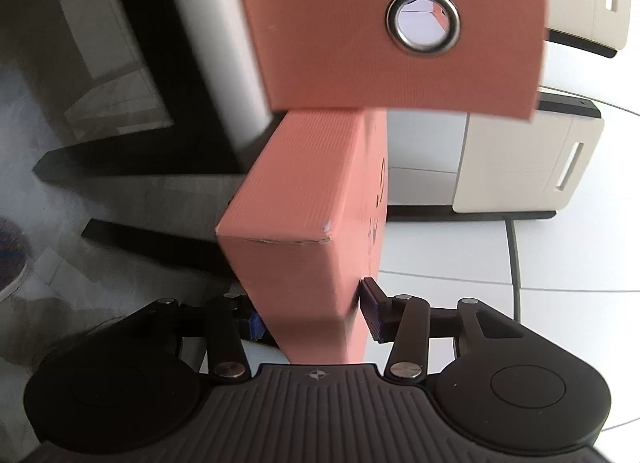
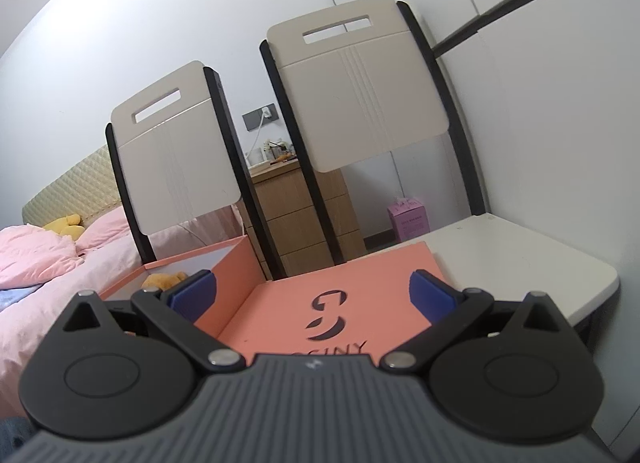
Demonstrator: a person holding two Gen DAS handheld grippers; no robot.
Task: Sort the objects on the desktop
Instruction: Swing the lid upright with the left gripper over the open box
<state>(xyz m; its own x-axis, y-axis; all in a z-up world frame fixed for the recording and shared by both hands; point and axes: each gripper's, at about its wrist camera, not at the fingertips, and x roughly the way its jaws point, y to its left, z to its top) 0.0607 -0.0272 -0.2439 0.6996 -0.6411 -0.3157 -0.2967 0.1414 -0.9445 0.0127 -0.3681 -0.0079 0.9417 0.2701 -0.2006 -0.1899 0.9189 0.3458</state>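
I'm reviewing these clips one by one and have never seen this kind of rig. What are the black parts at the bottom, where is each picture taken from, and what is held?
No robot here: a person carries a two-finger gripper in each hand, each with a camera looking along its fingers. The black parts are those grippers. In the left wrist view, the left gripper is shut on the edge of a salmon-pink box lid; a pink box with a metal eyelet stands beyond. In the right wrist view, the right gripper is open and holds nothing, above the lid's logo face on a white table. Two chairs stand behind.
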